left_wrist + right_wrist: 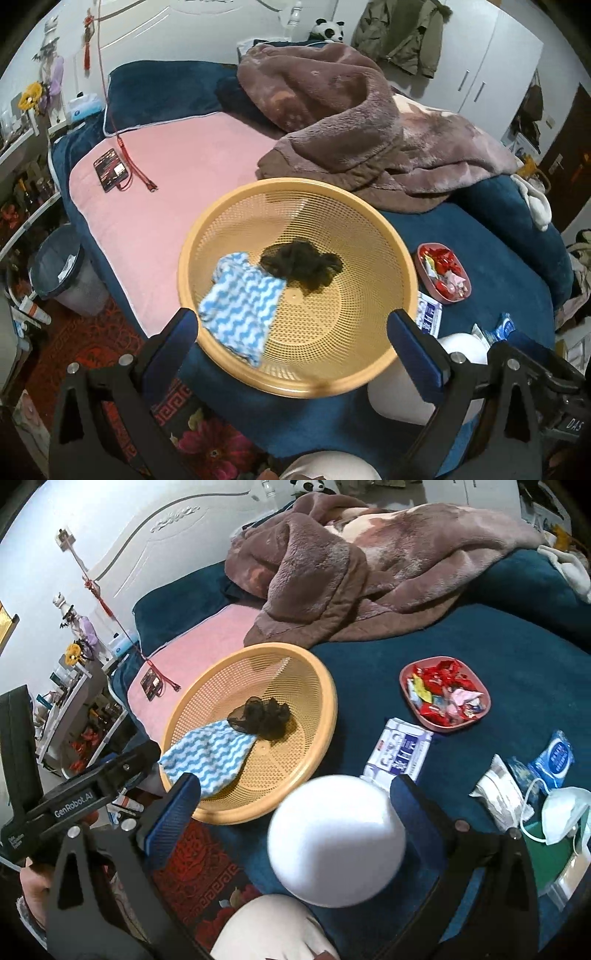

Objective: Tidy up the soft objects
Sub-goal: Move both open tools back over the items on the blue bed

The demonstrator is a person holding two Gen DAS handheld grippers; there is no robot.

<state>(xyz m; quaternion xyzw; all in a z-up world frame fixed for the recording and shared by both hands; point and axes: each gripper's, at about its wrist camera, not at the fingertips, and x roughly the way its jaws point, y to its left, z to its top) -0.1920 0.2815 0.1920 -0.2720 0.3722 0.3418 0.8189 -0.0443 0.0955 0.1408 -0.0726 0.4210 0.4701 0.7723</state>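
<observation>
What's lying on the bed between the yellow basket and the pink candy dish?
In the right wrist view, only bare blue bedspread separates the yellow basket from the candy dish. A white-and-blue packet lies nearer the camera, below that gap.

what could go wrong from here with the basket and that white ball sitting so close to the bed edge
The white ball sits by the bed's near edge between the open fingers of the right gripper, not pressed; a nudge might roll it off onto the rug. The blue-and-white cloth droops over the rim of the yellow basket and could slip out if bumped. The left gripper is open close to that rim and might tip the basket, which overhangs the edge.
</observation>
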